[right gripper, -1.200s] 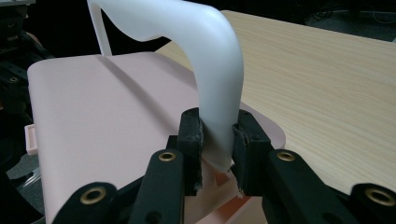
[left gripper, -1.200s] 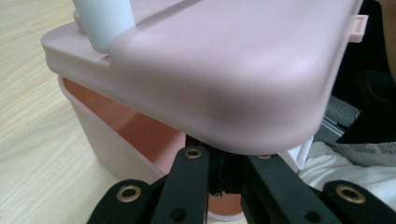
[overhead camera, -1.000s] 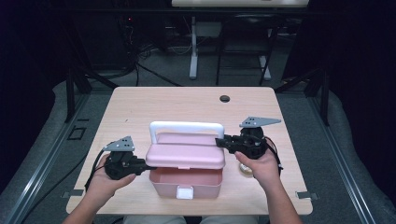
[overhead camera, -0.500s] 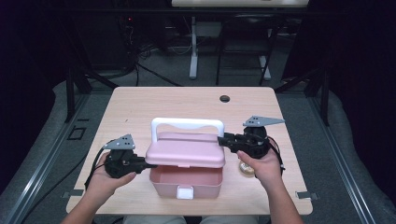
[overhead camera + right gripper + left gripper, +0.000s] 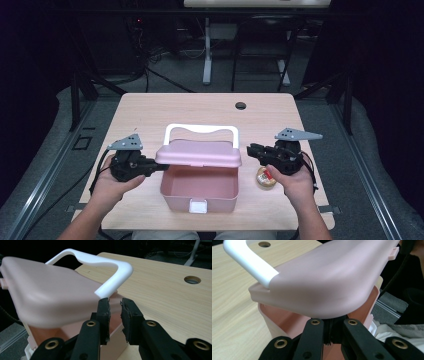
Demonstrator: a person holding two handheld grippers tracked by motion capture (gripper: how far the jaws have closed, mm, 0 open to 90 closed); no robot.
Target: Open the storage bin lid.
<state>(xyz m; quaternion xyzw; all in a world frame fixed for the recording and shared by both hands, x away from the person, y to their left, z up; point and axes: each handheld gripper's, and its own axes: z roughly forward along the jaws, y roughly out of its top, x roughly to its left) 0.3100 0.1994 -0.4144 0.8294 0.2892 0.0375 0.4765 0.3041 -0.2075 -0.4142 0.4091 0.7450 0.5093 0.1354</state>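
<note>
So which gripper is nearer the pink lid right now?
Left. The left gripper is shut on the left edge of the pink lid, holding it raised over the box. The right gripper sits just off the lid's right edge, jaws slightly apart, holding nothing.

Lid lifted higher off box; right tool withdrawn.

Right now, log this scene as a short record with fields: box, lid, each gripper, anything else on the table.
box: pink lunch box on the wooden table, open
lid: pink lid raised, white handle at its far edge
left gripper: left gripper shut on the lid's left edge
right gripper: right gripper beside the lid, jaws just closing, nothing between them
other: small round container under the right hand
</note>
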